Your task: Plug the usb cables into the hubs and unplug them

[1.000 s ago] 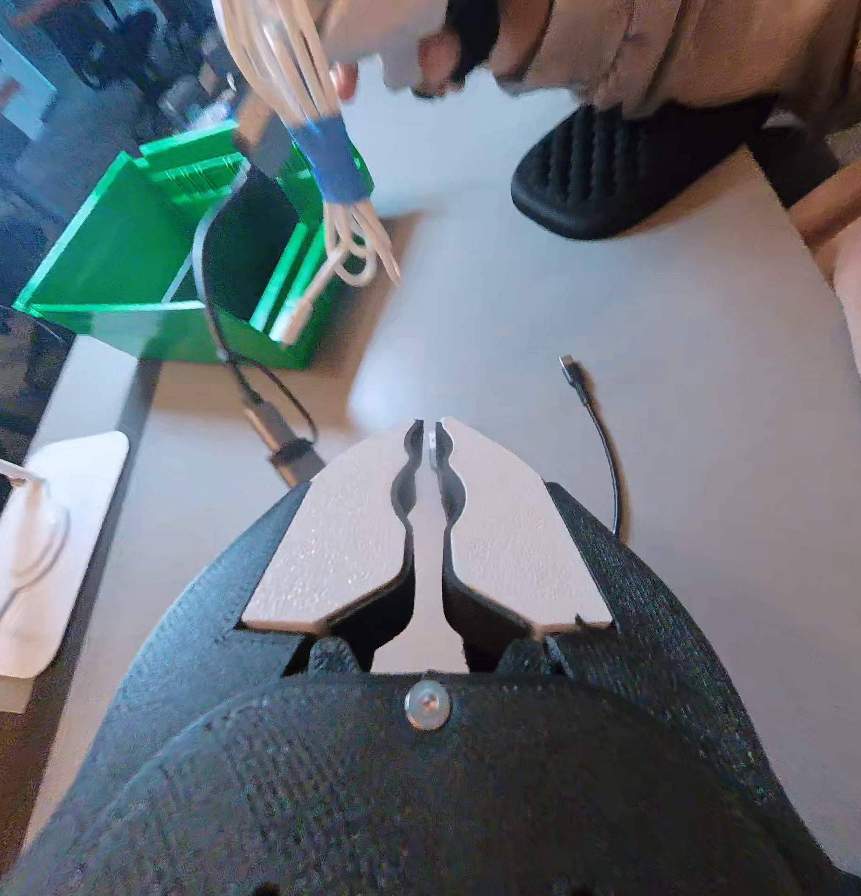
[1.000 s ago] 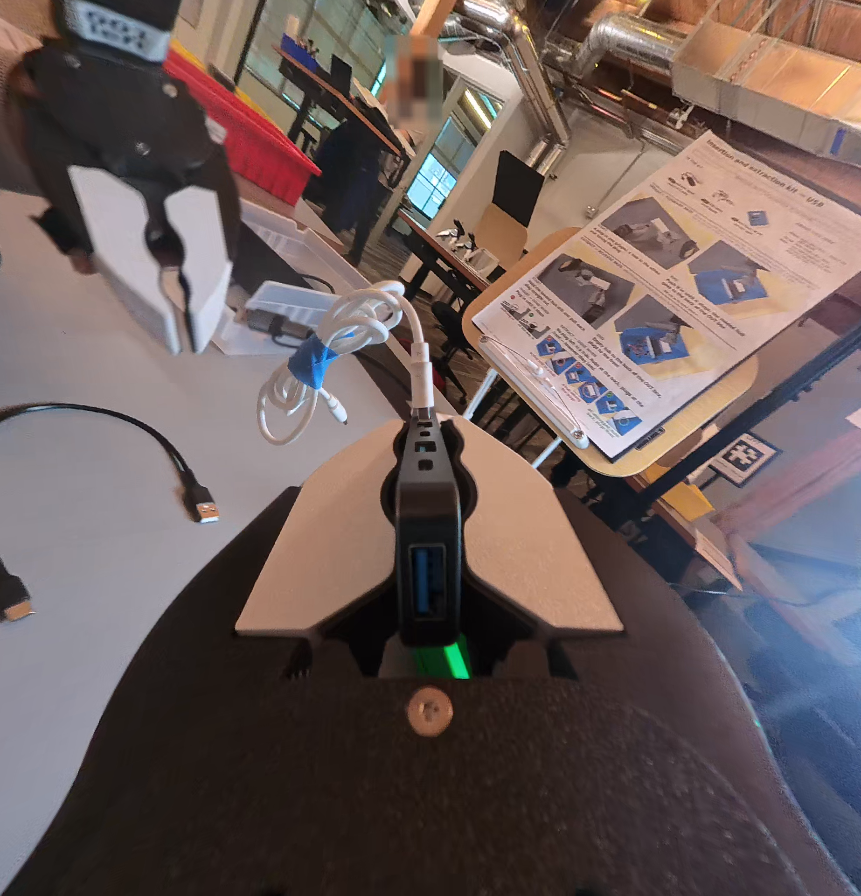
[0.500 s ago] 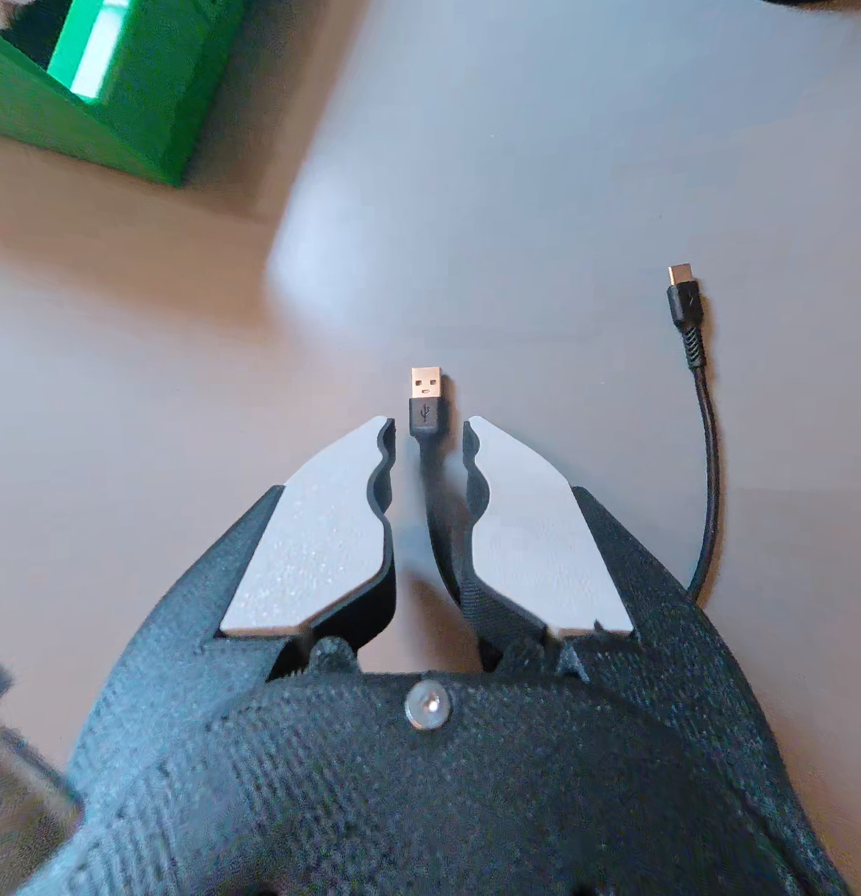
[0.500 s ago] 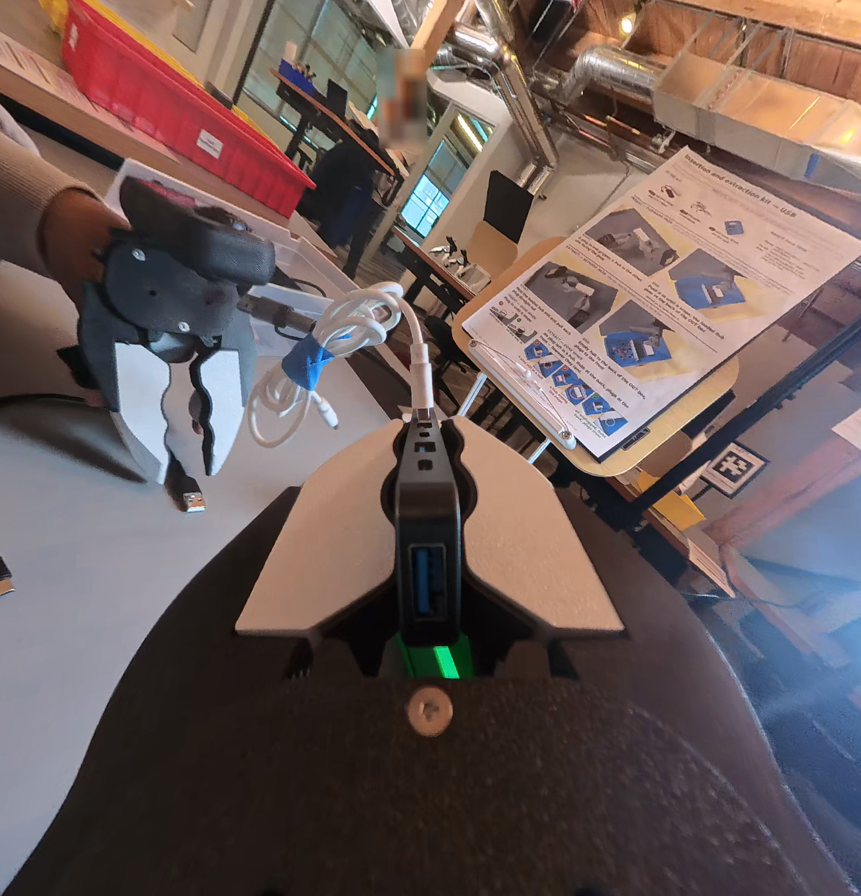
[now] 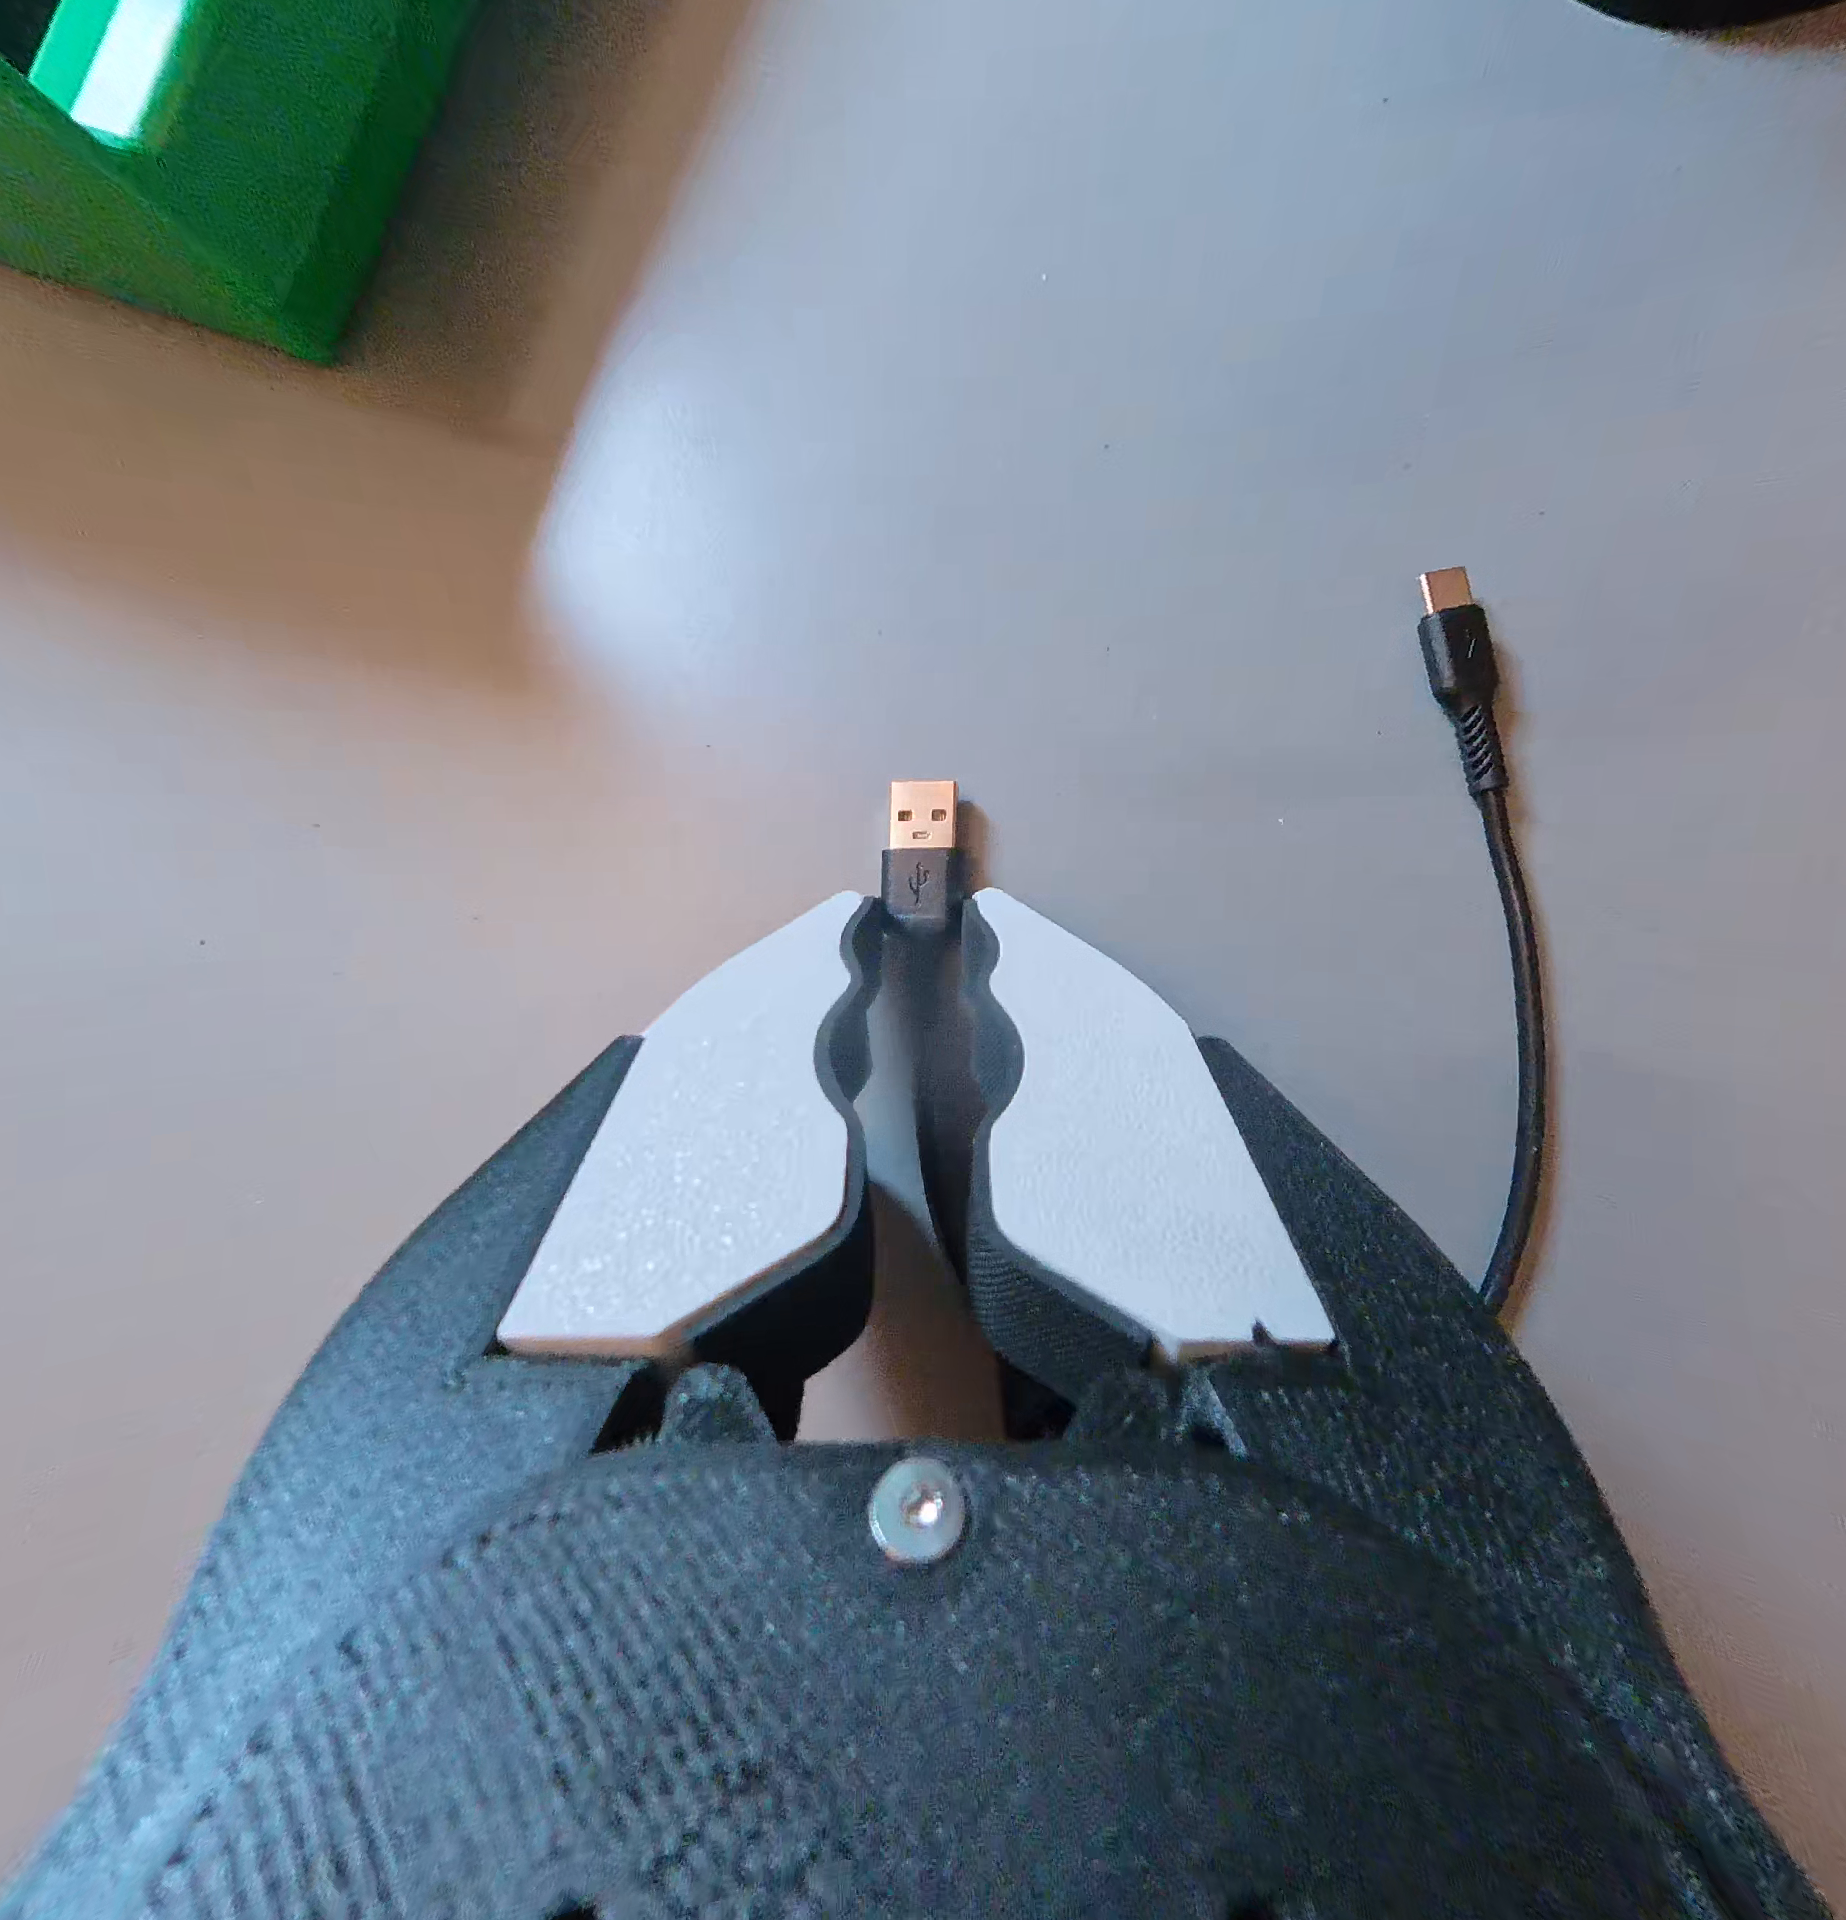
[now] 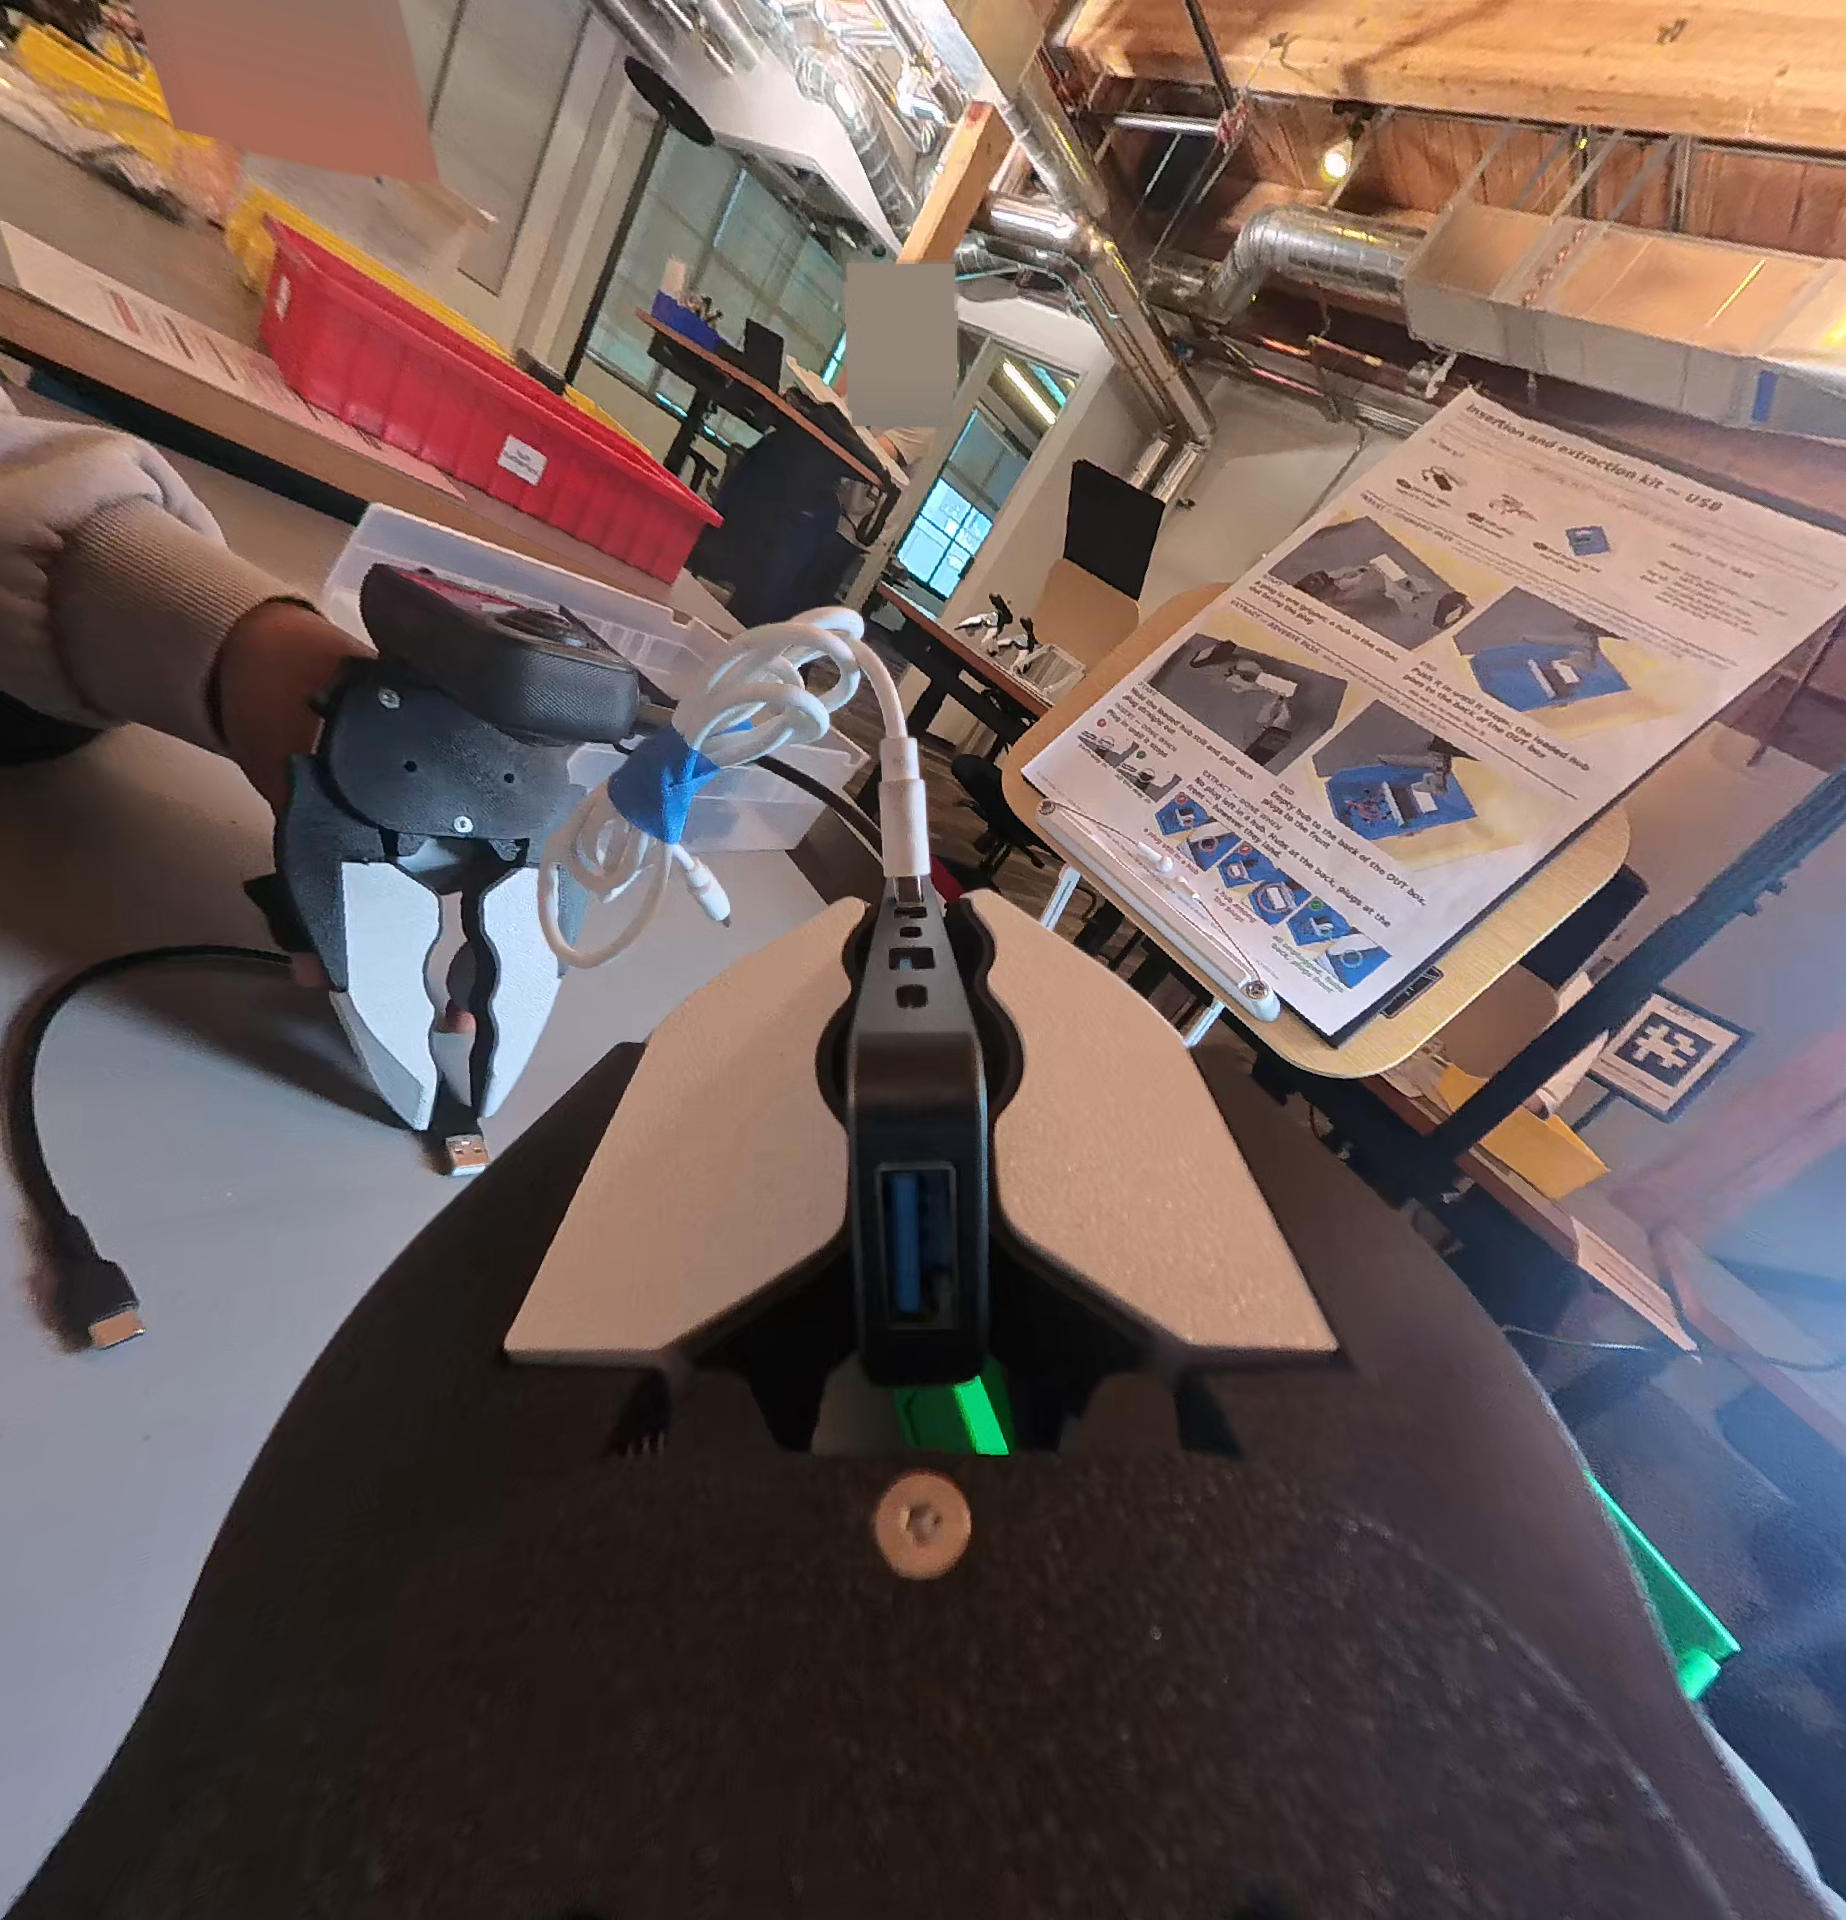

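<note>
My left gripper [image 5: 921, 902] points down at the grey table, its jaws closed on the black housing of a USB-A plug [image 5: 923, 831]; the gold tip sticks out past the fingertips. That black cable curves right to a loose USB-C plug [image 5: 1451, 623]. In the right wrist view the left gripper [image 6: 446, 1117] stands tips-down on the table with the plug [image 6: 465, 1151] at its tips. My right gripper [image 6: 914, 909] is shut on a black USB hub [image 6: 917, 1091], held above the table. A white cable [image 6: 903, 810], coiled and bound with blue tape [image 6: 664, 784], is plugged into the hub's far end.
A green box [image 5: 171, 177] stands at the far left of the table. A clear plastic container [image 6: 753, 800] and a red bin [image 6: 462, 416] lie beyond the left gripper. An instruction sheet on a stand [image 6: 1418, 748] is at the right. A person's sleeve [image 6: 88, 592] holds the left gripper. Spacing between my two grippers at the tips: around 25 centimeters.
My left gripper swung down from the green box to the table, opened over the USB-A plug, then closed on it. The right gripper kept holding the hub almost still.
</note>
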A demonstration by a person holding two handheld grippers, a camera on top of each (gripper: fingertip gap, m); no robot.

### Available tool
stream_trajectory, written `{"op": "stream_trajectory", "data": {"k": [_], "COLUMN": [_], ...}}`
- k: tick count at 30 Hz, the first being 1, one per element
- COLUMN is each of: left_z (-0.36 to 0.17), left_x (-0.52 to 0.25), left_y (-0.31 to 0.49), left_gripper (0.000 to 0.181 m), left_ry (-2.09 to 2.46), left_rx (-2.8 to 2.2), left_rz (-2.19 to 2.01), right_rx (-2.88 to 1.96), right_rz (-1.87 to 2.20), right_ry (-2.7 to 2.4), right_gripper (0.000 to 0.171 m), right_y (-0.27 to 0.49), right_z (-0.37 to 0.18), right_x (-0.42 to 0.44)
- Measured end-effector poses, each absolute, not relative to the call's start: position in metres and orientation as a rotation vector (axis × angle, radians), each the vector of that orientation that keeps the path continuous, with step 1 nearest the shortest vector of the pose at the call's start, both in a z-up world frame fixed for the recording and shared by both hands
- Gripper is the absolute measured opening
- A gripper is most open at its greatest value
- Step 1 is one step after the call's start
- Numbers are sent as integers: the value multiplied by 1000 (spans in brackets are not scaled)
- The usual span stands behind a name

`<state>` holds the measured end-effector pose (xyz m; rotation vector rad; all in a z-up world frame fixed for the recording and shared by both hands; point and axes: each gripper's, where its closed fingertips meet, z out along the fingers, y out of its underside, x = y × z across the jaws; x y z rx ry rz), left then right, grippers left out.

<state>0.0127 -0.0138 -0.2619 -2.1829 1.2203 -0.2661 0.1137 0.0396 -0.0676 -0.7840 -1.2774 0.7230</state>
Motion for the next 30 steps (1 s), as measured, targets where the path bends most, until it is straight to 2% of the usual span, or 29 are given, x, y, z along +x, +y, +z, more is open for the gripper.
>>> {"op": "stream_trajectory", "data": {"k": [4, 8, 13, 24, 27, 30], "left_z": [-252, -197, -150, -136, -124, -88], "left_x": [25, 55, 57, 56, 46, 16], "left_y": [-27, -55, -71, -68, -57, -33], "left_gripper": [15, 15, 15, 15, 15, 15], "left_ry": [1254, 1200, 1111, 1084, 1047, 953], "left_rx": [-2119, -1828, -1590, -1571, -1573, -1542], "left_rz": [-364, -802, -1019, -922, -797, -515], "right_rx": [-776, -788, -794, -801, -811, -839], "right_rz": [715, 680, 655, 633, 619, 588], "right_ry": [-1274, -1265, -1276, -1320, -1315, -1285], "right_gripper": [14, 13, 13, 13, 13, 13], "right_y": [40, 45, 47, 45, 48, 57], "right_z": [-67, -68, -71, -82, -82, -81], "right_x": [115, 116, 114, 108, 107, 109]}}
